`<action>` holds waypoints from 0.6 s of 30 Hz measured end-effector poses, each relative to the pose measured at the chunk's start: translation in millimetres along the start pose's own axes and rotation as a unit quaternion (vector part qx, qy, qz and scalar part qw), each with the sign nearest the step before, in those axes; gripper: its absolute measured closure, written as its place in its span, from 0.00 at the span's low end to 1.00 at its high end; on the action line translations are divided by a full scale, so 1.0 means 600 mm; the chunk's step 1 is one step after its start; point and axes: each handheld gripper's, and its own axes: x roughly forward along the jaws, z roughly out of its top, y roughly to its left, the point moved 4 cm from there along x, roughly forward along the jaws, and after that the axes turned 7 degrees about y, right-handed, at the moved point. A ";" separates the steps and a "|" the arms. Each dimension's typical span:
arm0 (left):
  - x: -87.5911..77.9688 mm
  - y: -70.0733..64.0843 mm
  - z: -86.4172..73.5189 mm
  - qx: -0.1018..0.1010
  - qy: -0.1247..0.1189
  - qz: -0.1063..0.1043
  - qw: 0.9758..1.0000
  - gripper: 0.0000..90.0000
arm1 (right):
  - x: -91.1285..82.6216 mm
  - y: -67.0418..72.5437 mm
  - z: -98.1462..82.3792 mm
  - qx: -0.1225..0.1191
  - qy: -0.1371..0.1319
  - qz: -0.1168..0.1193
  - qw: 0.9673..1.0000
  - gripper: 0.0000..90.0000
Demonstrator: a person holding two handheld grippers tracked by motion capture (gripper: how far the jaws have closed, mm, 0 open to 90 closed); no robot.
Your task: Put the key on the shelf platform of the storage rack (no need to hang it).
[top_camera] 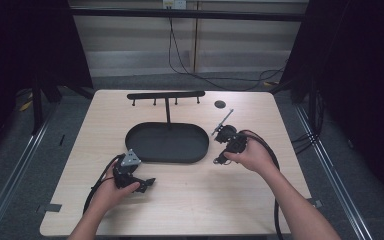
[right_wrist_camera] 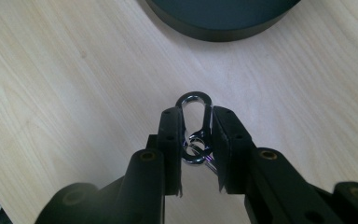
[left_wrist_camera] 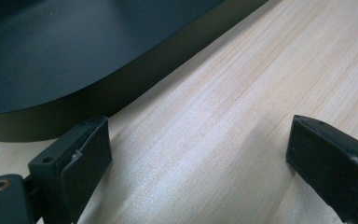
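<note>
From above, my pale wooden counter (top_camera: 190, 200) carries a black oval tray (top_camera: 167, 142). My left gripper (left_wrist_camera: 198, 154) has its fingers spread over bare wood. My right gripper (right_wrist_camera: 196, 140) pinches a silver carabiner (right_wrist_camera: 195, 119) above the counter, near the tray.

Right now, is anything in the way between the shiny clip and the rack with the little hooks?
Nothing visible blocks it. The right gripper holds the clip above bare table, right of the tray; the hook rack stands behind it.

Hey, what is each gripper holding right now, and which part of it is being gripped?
The right gripper is shut on a silver carabiner clip, pinching its long sides so the rounded end sticks out past the jaws. The left gripper is open, holding nothing.
</note>
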 end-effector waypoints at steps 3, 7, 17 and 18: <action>0.000 0.000 0.000 0.000 0.000 0.000 1.000 0.07 | -0.001 0.000 0.009 0.000 0.000 0.002 1.000 0.83; 0.000 0.000 0.000 0.002 0.002 0.000 1.000 0.07 | -0.002 0.001 0.019 -0.001 -0.001 0.004 1.000 0.83; 0.000 0.000 0.000 0.000 0.000 0.000 1.000 0.07 | -0.011 0.006 0.050 -0.005 -0.005 0.004 1.000 0.83; 0.000 0.000 0.000 0.002 0.001 0.000 1.000 0.07 | -0.010 0.006 0.053 -0.005 -0.007 0.003 1.000 0.83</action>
